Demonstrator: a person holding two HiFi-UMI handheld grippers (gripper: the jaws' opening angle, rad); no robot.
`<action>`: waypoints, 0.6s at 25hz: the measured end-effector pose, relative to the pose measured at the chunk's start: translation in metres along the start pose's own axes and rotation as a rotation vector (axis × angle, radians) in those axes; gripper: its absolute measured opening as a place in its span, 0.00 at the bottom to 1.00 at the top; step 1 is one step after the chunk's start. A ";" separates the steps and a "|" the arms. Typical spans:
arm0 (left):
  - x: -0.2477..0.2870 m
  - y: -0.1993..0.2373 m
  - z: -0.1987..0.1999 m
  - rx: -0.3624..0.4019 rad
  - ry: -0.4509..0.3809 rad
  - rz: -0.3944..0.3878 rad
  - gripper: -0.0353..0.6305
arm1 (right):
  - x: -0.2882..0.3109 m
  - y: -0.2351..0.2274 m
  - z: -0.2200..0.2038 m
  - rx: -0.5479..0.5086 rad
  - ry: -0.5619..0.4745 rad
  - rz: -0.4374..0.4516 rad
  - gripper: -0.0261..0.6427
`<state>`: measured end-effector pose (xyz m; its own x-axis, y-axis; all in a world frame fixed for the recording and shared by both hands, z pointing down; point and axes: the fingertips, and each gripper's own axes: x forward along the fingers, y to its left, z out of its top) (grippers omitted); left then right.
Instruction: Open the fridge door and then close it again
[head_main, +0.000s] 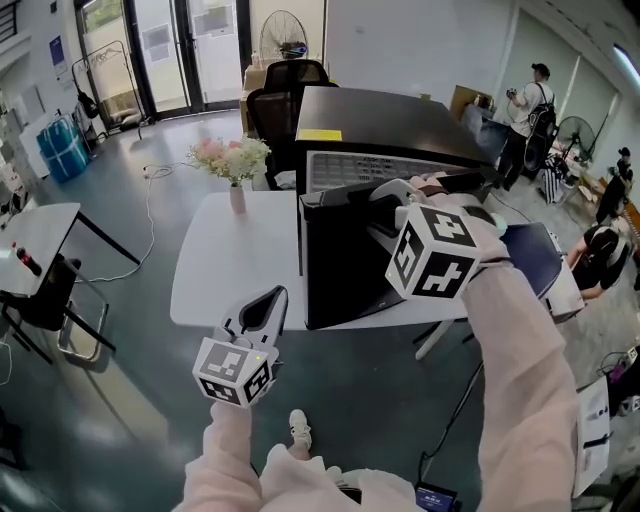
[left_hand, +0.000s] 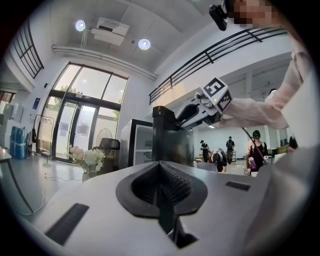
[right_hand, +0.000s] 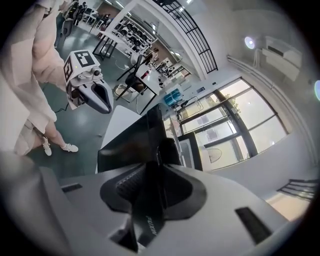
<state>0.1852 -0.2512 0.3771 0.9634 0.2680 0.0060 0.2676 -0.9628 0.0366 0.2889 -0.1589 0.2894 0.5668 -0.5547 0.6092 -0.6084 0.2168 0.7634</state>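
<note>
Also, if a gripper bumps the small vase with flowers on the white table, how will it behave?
The vase looks narrow under a wide bunch of flowers, so it is probably top-heavy and tips easily. It seems small and light, so it may slide on the smooth table. Its material is unclear; treat it as fragile.

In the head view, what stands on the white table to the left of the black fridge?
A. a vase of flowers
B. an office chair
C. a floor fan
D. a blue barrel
A: a vase of flowers stands on the white table, apart from the fridge and to its left.
</note>
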 end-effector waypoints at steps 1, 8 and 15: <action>-0.004 -0.005 0.000 -0.002 -0.001 -0.005 0.07 | -0.005 0.004 0.000 -0.003 0.000 -0.002 0.19; -0.031 -0.037 -0.002 -0.001 0.014 -0.035 0.07 | -0.036 0.027 -0.006 -0.011 0.020 -0.002 0.21; -0.043 -0.057 -0.005 0.019 0.031 -0.066 0.07 | -0.052 0.043 -0.012 -0.014 0.058 -0.019 0.22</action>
<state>0.1279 -0.2077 0.3799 0.9427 0.3319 0.0350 0.3314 -0.9433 0.0193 0.2398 -0.1107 0.2933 0.6099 -0.5115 0.6053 -0.5893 0.2181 0.7780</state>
